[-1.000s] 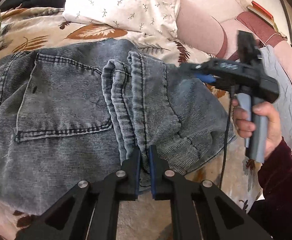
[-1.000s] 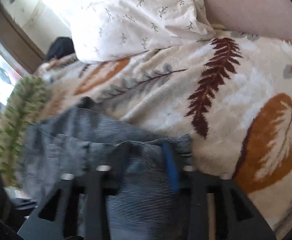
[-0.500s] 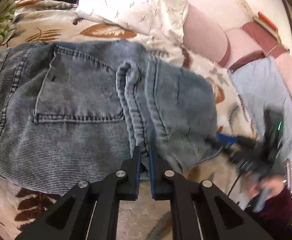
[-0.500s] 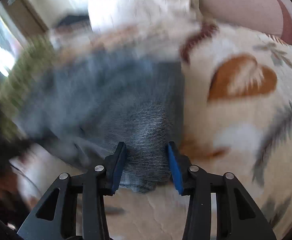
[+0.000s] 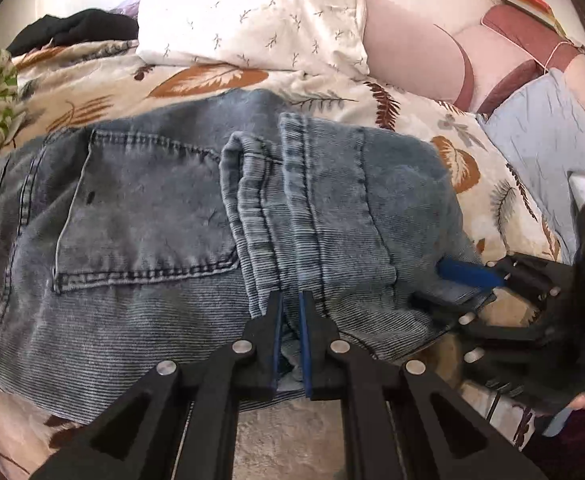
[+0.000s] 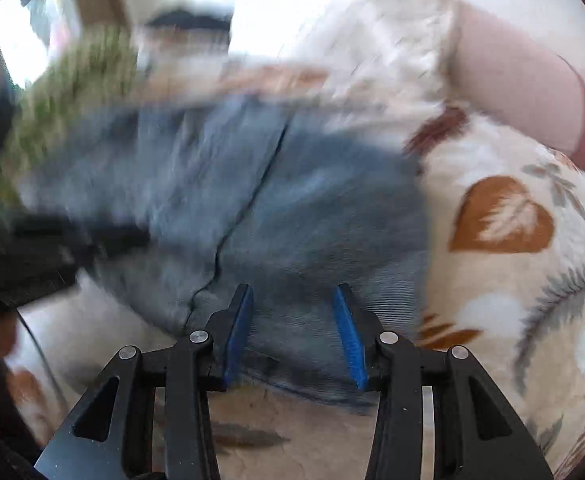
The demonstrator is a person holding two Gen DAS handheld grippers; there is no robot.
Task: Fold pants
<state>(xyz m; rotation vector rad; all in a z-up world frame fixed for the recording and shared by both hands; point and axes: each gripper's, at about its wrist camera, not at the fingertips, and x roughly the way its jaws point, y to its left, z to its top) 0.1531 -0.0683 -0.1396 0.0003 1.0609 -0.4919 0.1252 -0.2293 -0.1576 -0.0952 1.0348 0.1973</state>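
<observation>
My left view is sharp in soft daylight (corners curve dark); the right smears badly, with glare probably from a window upper left

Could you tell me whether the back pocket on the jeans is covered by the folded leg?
No, the pocket lies fully exposed on the jeans, with the folded leg beside it.
</observation>
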